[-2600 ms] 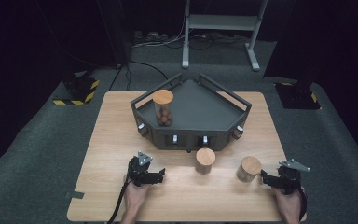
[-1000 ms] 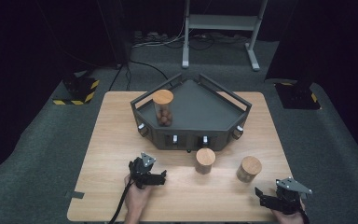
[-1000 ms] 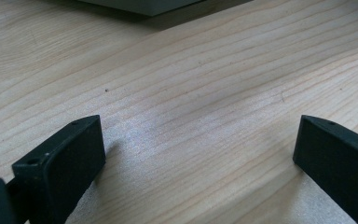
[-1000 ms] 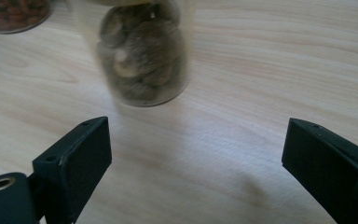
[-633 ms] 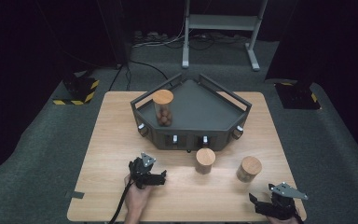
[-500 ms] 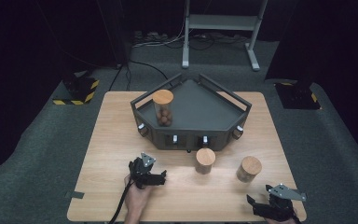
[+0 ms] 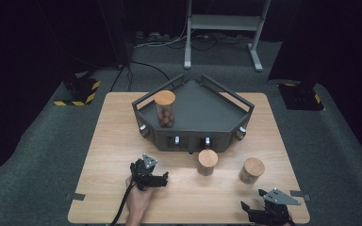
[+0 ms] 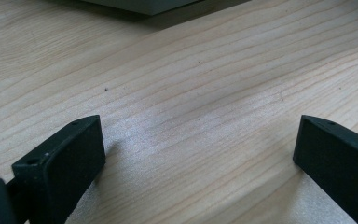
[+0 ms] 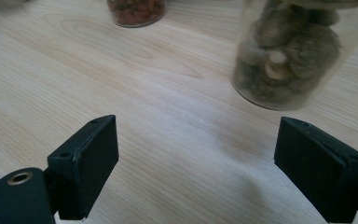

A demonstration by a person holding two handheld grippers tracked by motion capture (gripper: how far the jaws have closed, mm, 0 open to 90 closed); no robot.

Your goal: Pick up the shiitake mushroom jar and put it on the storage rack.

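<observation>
Two lidded jars are standing on the counter (image 7: 103, 141) before the tray (image 7: 226, 125); the nearer jar (image 9: 286, 51) is sitting just beyond the right claw (image 9: 196, 161), whose jaws have just been narrowing on nothing. Left claw (image 8: 198, 158) is lying spread, empty.

On the table (image 7: 103, 141) the tray (image 7: 202, 113) sits at the far middle, with one jar (image 7: 164, 108) standing in its left corner. Two more jars stand on the table before the tray: the middle jar (image 7: 207, 162) just in front of its near wall, the right jar (image 7: 251, 170) beside it. My left claw (image 7: 164, 179) rests left of the middle jar. My right claw (image 7: 245, 207) is at the near edge, before the right jar (image 9: 286, 56), apart from it.
</observation>
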